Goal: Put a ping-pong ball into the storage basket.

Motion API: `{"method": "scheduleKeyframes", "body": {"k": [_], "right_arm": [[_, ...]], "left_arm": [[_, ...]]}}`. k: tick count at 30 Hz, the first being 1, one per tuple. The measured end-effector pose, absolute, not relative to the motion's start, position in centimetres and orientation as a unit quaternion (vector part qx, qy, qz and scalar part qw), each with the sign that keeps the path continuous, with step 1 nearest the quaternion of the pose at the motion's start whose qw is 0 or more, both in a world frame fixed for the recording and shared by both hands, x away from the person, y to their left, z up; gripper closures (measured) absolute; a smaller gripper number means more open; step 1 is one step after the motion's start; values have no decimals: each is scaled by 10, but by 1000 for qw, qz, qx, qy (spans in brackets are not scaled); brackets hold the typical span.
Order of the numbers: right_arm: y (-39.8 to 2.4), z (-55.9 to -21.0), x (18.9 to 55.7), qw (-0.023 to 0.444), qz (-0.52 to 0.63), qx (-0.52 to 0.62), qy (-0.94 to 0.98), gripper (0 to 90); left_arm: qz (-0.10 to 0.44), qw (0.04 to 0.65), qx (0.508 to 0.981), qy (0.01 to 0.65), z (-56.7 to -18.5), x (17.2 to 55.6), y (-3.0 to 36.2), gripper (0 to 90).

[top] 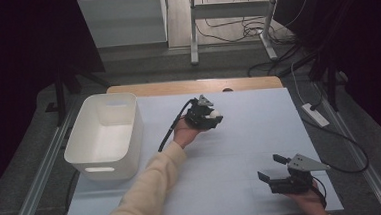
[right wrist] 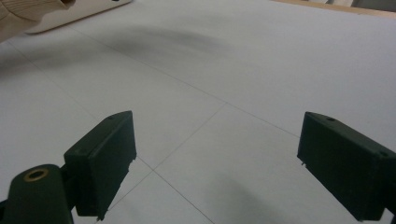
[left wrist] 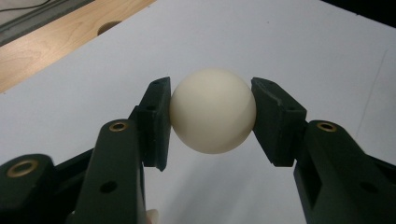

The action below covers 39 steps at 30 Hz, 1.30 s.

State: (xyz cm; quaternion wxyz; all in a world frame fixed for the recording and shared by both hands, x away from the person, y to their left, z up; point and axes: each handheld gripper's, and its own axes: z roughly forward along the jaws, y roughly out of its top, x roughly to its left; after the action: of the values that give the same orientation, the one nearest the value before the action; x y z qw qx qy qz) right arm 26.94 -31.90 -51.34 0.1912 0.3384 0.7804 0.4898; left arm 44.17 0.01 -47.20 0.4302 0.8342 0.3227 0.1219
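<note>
A cream-white ball sits between the two black jaws of my left gripper, which is shut on it, both pads pressing its sides. In the high view the left gripper hovers over the middle of the pale blue table, the ball a small white spot at its tip. My right gripper rests near the table's front right corner, jaws wide open. The right gripper view shows the right gripper with only bare table surface between its jaws.
A white rectangular bin stands at the table's left side, its inside bare. A wooden strip with a round hole runs along the far edge. Cables trail on the floor to the right. A cream sleeve crosses the front of the table.
</note>
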Motion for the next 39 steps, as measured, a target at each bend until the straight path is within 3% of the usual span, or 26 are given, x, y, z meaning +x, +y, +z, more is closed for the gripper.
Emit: {"method": "scheduleKeyframes", "body": {"k": [39], "right_arm": [[-318,-513,270,194,485,341,781,114]], "left_arm": [[137,463,815,320,-446,413,34,510]]}}
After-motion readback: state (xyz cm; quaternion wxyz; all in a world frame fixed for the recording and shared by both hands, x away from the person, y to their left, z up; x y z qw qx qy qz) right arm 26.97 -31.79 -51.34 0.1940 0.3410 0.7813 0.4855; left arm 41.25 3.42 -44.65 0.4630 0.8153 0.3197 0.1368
